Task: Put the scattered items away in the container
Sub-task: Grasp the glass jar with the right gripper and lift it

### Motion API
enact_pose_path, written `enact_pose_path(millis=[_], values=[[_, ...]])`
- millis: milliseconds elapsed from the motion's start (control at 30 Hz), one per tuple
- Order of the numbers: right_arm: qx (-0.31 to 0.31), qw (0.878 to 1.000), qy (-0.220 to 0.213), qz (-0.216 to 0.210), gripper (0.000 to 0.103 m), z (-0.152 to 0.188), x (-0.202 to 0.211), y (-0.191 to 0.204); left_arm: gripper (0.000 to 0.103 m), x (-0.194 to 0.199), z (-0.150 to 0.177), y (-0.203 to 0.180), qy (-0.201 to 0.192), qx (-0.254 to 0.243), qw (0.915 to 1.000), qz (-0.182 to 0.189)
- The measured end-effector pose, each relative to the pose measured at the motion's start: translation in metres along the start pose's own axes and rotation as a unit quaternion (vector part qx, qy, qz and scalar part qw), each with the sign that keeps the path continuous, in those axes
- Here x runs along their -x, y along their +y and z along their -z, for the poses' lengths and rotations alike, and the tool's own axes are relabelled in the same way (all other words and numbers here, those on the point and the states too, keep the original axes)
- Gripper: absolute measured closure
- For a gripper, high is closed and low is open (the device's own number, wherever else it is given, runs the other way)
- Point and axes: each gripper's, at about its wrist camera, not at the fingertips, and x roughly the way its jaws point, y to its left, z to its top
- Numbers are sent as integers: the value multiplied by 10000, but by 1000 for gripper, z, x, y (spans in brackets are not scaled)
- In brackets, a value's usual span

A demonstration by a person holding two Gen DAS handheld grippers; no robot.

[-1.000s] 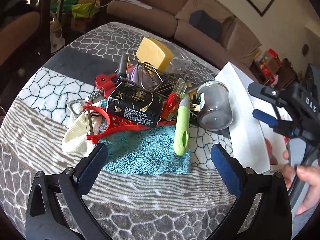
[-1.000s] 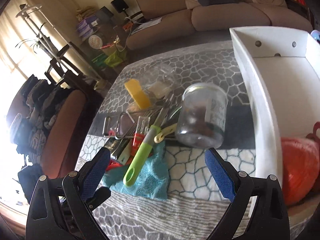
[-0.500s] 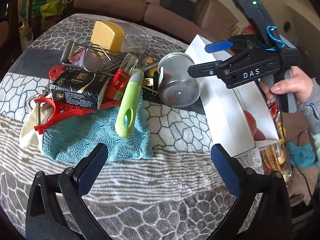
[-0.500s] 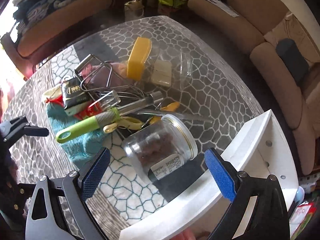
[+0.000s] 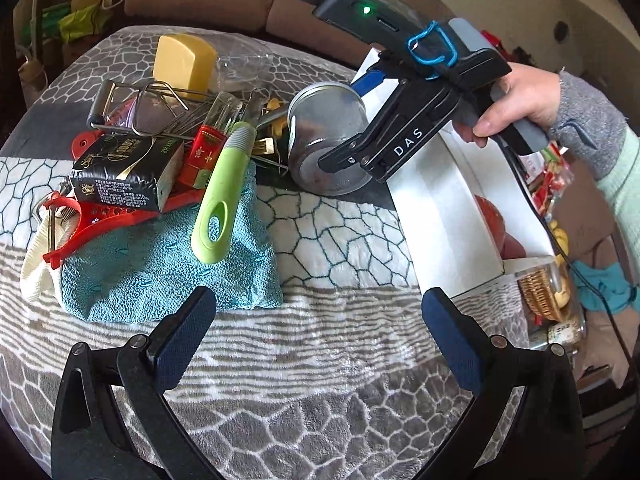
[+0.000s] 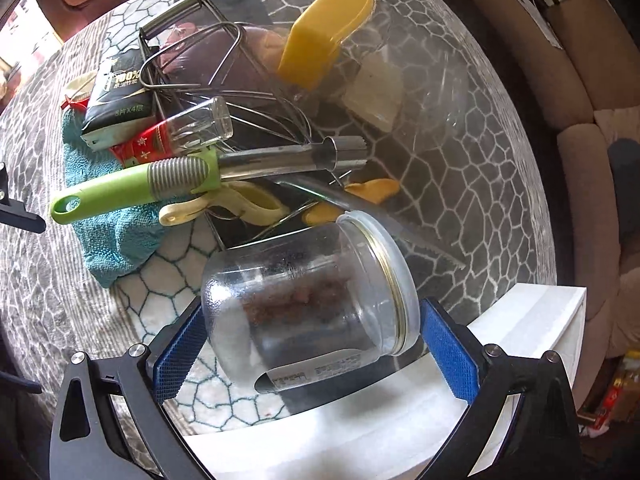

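One clear glass jar (image 6: 308, 300) with brown bits inside lies on its side, at 9 o'clock from the white box (image 5: 448, 216), which holds something red. The right gripper (image 6: 316, 356), marked "DAS", is opening its jaws around the jar. The left gripper (image 5: 316, 340) is spread, holding nothing.

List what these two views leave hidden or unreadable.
- Left wrist view: the right gripper covers part of the glass jar; whether its far blue pad touches the jar cannot be told.
- Left wrist view: the white box wall hides most of the red thing inside.
- Right wrist view: the jar's label print is too small to read.
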Motion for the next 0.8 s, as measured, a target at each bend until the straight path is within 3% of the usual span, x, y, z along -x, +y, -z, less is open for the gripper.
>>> enact_pose_path(millis=[67, 167, 267, 333, 433, 500, 667, 733, 800], values=[[-60, 9999, 79, -94, 0, -2, -10, -1, 0, -2, 0, 2, 14, 56, 10000, 8], [-331, 9992, -141, -180, 1, -1, -11, -4, 0, 0, -1, 1, -23, 12, 10000, -38], [-604, 9976, -341, -64, 8, 8, -1, -4, 0, -1, -2, 0, -44, -10, 9999, -104], [-903, 9941, -597, 3, 9, 18, 16, -5, 0, -3, -2, 2, -16, 57, 9999, -81], [-1354, 9839, -1140, -249, 9, 37, 47, -1, 0, -4, -1, 5, -38, 173, 9998, -39], [-1869, 9712, -1365, -559, 9, 48, 64, 0, 0, 3, -2, 2, -264, 97, 9996, -59], [-3132, 9179, -1815, -1626, 9, 71, 95, 17, 0, 23, -3, -15, -906, -503, 9939, -375], [-3435, 9023, -1809, -1874, 9, 77, 104, 29, 0, 28, -3, -18, -1012, -497, 9936, -75], [-3560, 8953, -1806, -1976, 9, 83, 112, 39, 0, 33, -2, -28, -1055, -573, 9922, 346]])
